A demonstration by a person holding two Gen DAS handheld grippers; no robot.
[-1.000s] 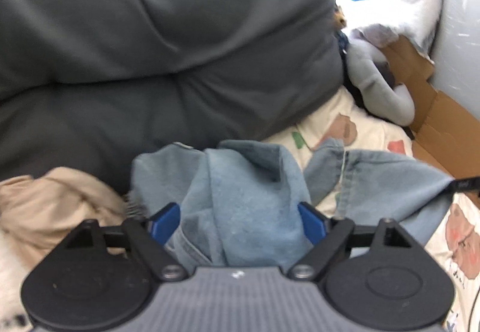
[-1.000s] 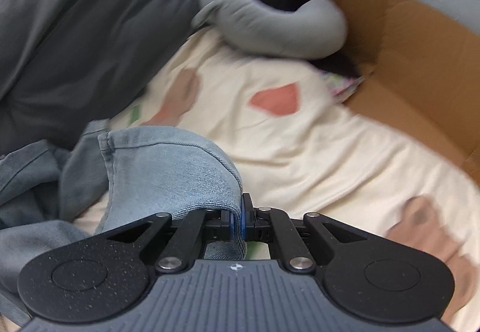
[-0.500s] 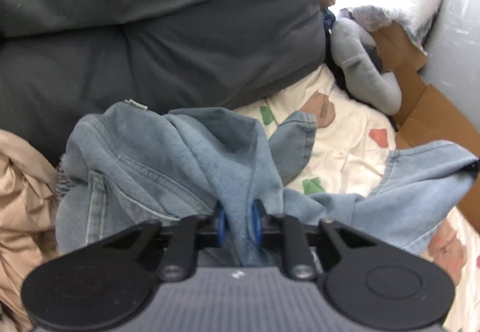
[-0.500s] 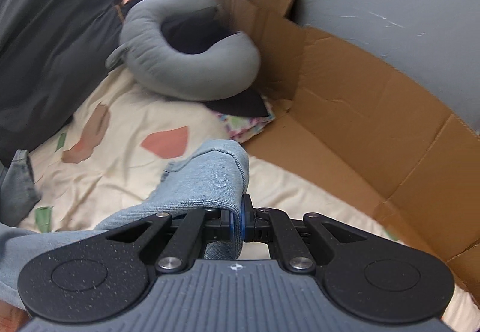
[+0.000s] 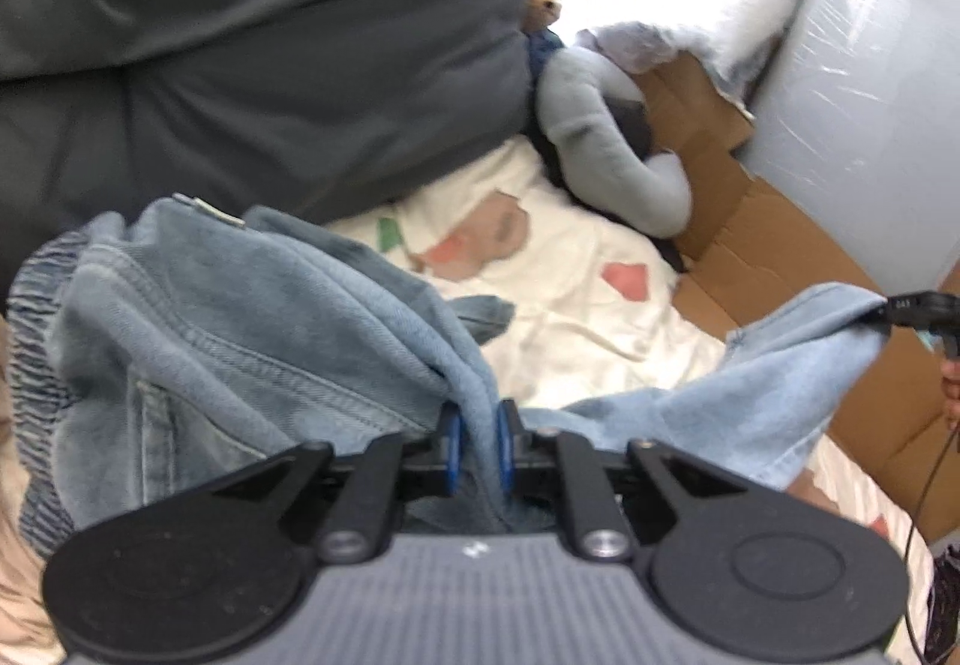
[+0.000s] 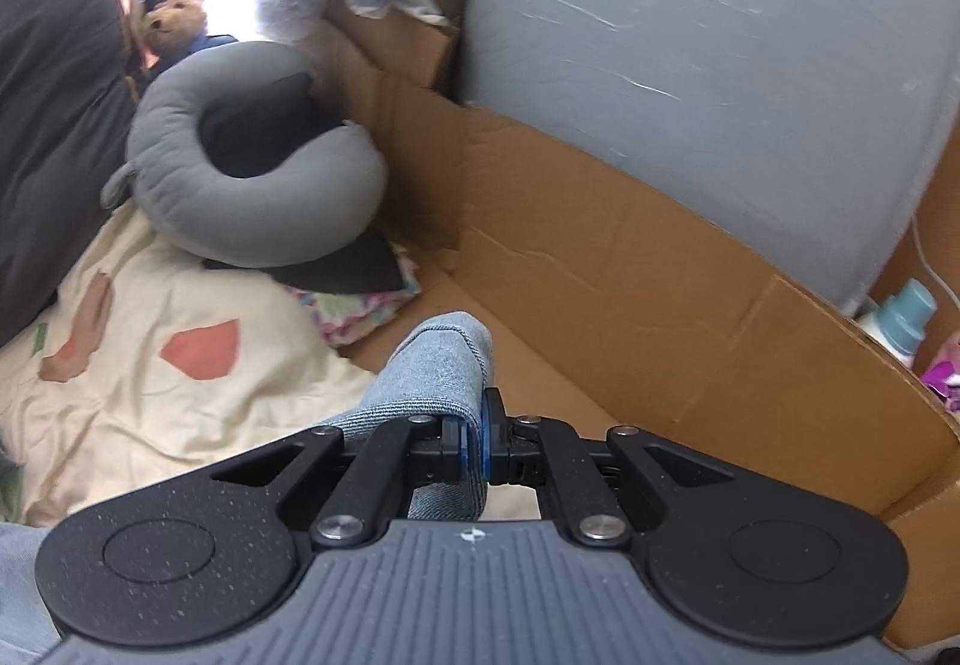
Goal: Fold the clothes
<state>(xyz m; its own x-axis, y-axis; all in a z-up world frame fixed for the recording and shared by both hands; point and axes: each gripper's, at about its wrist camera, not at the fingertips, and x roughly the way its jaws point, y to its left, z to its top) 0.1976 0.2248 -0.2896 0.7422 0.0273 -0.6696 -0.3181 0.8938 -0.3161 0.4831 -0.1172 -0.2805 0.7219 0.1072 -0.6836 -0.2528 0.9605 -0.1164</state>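
On the patterned bedsheet (image 5: 576, 299), in front of the dark grey duvet (image 5: 258, 35): a pair of light blue jeans (image 5: 240, 329), now stretched between both grippers.

Change since a second ago: the left gripper (image 5: 477, 446) stood wide open over the bunched denim; its jaws have just been closing and now pinch a raised fold of the jeans between the blue pads. Fabric clearly sits between them, so it is clamped on cloth. The right gripper (image 6: 474, 449) is clamped on a rolled hem end of the jeans, as it was a second back. It has swung away from the pile: its view then showed the heap of denim just beside it, now it shows the cardboard box (image 6: 630, 305) and the grey neck pillow (image 6: 240, 185).

Meaning for the task, as I judge it: both ends are secured and the garment is being drawn out. Spreading stage, no fold made yet.

Orientation: in the left wrist view the elastic waistband bunches at the left edge, while one leg runs right and slightly up to the right gripper at the far right edge. Long axis runs left to right across the bed, the hem toward the cardboard. The span sags in the middle and is not taut. A second leg end (image 5: 486, 314) lies loose on the sheet.
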